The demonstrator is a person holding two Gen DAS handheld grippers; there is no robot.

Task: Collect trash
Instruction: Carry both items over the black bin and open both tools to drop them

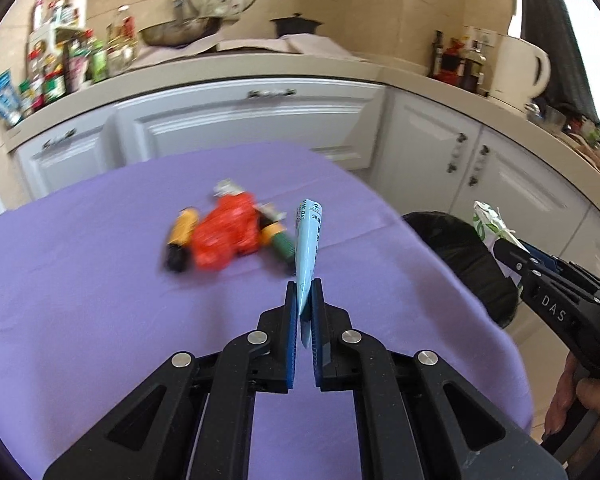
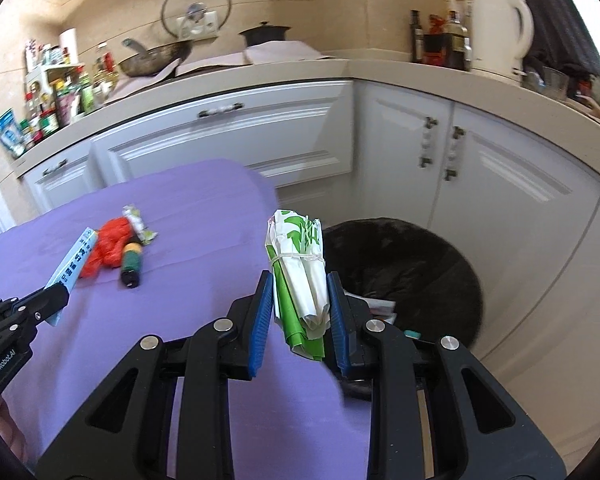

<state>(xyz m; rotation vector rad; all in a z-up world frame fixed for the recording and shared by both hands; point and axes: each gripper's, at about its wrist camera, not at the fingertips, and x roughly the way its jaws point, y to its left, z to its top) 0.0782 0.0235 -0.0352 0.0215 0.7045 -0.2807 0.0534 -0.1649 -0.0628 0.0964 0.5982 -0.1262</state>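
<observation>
My left gripper (image 1: 305, 290) is shut on a flat light-blue packet (image 1: 308, 240), which stands up from its pads above the purple tablecloth (image 1: 100, 300). The same left gripper (image 2: 58, 300) and blue packet (image 2: 74, 260) show at the left of the right wrist view. My right gripper (image 2: 298, 284) is shut on a green-and-white folded bundle tied with a rubber band (image 2: 300, 272), held at the table's right edge beside the black-lined bin (image 2: 420, 264). On the cloth lie a red crumpled bag (image 1: 224, 236), a yellow-and-black tube (image 1: 180, 240) and a green-and-orange tube (image 2: 131, 266).
The bin (image 1: 460, 256) stands on the floor to the right of the table and holds some scraps. White cabinets (image 2: 420, 152) and a countertop with bottles, a wok and a white kettle (image 2: 500, 36) run behind. A hand (image 1: 572, 396) grips the right gripper's handle.
</observation>
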